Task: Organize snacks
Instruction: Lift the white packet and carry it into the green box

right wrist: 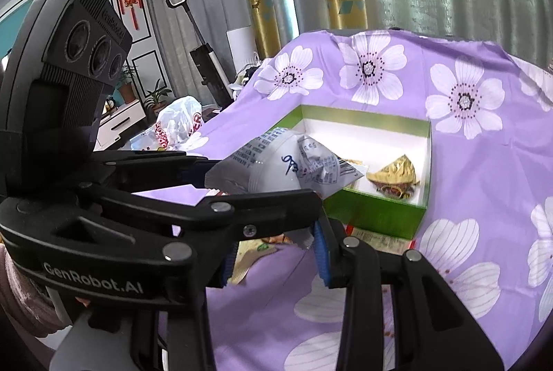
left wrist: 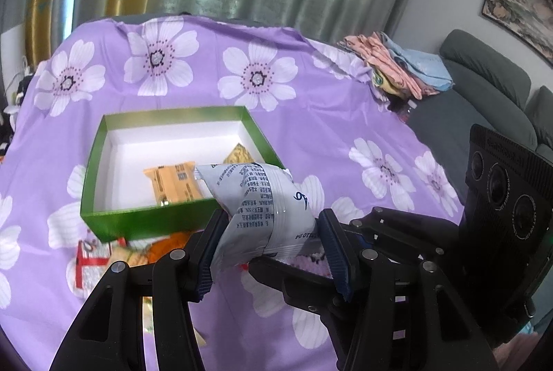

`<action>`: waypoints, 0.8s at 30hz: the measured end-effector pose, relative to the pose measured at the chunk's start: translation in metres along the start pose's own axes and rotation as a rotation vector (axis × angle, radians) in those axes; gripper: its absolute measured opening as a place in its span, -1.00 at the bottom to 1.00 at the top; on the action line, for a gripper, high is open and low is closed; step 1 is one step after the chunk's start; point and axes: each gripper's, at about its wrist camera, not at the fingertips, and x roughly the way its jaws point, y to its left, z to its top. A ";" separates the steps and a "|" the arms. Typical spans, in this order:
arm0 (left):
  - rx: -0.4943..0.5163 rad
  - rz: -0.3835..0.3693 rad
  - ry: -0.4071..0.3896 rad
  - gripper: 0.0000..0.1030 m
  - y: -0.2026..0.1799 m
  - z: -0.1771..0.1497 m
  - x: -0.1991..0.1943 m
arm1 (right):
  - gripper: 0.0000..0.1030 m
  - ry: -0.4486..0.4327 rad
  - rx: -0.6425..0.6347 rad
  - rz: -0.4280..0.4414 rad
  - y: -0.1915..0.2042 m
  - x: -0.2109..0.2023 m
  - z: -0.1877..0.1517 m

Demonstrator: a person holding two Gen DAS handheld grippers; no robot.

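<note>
1. My left gripper (left wrist: 271,248) is pinching a white packet (left wrist: 262,198) between its blue pads (left wrist: 333,253); the packet bulges up out of the grip.
2. The packet hangs over the near right corner of the green box (left wrist: 145,220), its crimped top end reaching past the front wall.
3. The box sits on the purple flowered cloth (left wrist: 311,122). Inside it I see an orange packet (left wrist: 174,184) lying flat on the white floor and a gold wrapper (left wrist: 238,155) behind the white packet, toward the right wall.
4. From the right wrist view, the gold wrapper (right wrist: 394,176) lies crumpled in the box's near right part, and the white packet (right wrist: 287,163) is level with the box's left front corner.
5. My right gripper (right wrist: 276,258) has its fingers spread; I see nothing between them, only cloth and loose snacks below.
6. More snacks lie on the cloth in front of the box: a red-and-white packet (left wrist: 91,262) and orange ones (left wrist: 159,248) just beside it.
7. Folded cloths (left wrist: 401,63) are stacked at the table's far right edge, near a grey sofa (left wrist: 490,84).
</note>
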 end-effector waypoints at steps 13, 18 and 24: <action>0.005 -0.002 -0.018 0.06 0.024 0.046 0.016 | -0.27 -0.043 -0.017 0.020 -0.021 0.023 0.042; -0.040 -0.019 0.007 0.05 0.044 0.059 0.033 | -0.27 -0.037 -0.008 0.038 -0.035 0.041 0.055; -0.079 0.004 0.043 0.05 0.063 0.063 0.059 | -0.27 0.000 0.003 0.047 -0.049 0.070 0.061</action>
